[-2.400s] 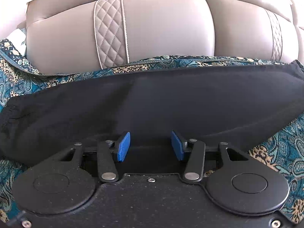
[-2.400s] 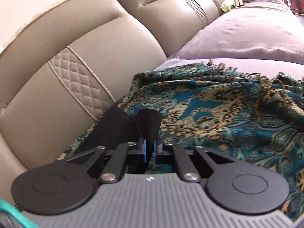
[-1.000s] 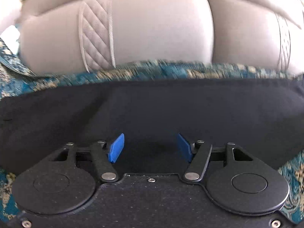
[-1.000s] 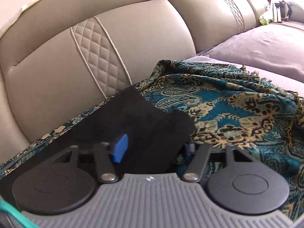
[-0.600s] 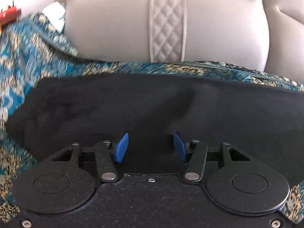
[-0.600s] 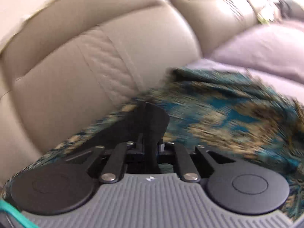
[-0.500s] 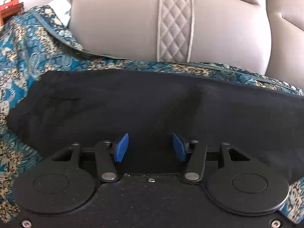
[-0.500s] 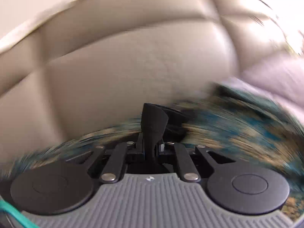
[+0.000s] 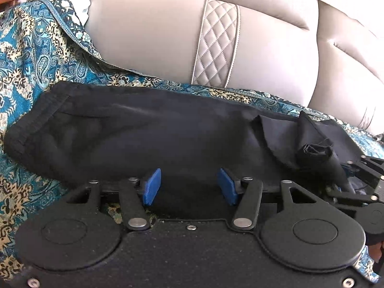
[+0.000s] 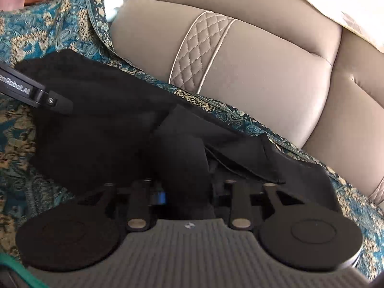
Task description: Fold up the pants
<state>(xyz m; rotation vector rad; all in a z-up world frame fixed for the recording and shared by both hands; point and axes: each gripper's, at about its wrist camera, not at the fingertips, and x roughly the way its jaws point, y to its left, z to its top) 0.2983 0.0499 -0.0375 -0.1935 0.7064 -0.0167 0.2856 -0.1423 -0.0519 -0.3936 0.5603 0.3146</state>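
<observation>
1. Since the earlier frames the right gripper (image 10: 187, 192) has swung leftward, carrying the leg end of the pants (image 9: 148, 129) back over the body of the garment; its links, then drawn together on the cloth, now stand spread, with a dark fold lying between them.
2. Right gripper: fingers parted. Whether the cloth between them is pinched or merely draped cannot be told, since the fold covers the tips.
3. Left gripper (image 9: 188, 186): jaws apart, blue pads (image 9: 151, 186) bare, nothing held; it hovers at the near edge of the pants.
4. Pants: black, spread on the patterned throw (image 9: 28, 55) over the sofa seat, with the leather backrest (image 9: 156, 36) behind. The long axis runs left to right, parallel to the backrest.
5. Deciding relation: the doubled-over end lies to the right of the left gripper and directly ahead of the right one, so the right hand is nearer the fold. The waist end at far left is nearer the left hand.
6. Left wrist view shows the bunched, rolled cloth end (image 9: 314, 150) against the right gripper's frame, and the seamed left end. The right wrist view shows neither plainly.
7. Right wrist view alone shows the fold's upper layer overlapping the lower, and the left gripper's arm (image 10: 36, 91) crossing the far corner.
</observation>
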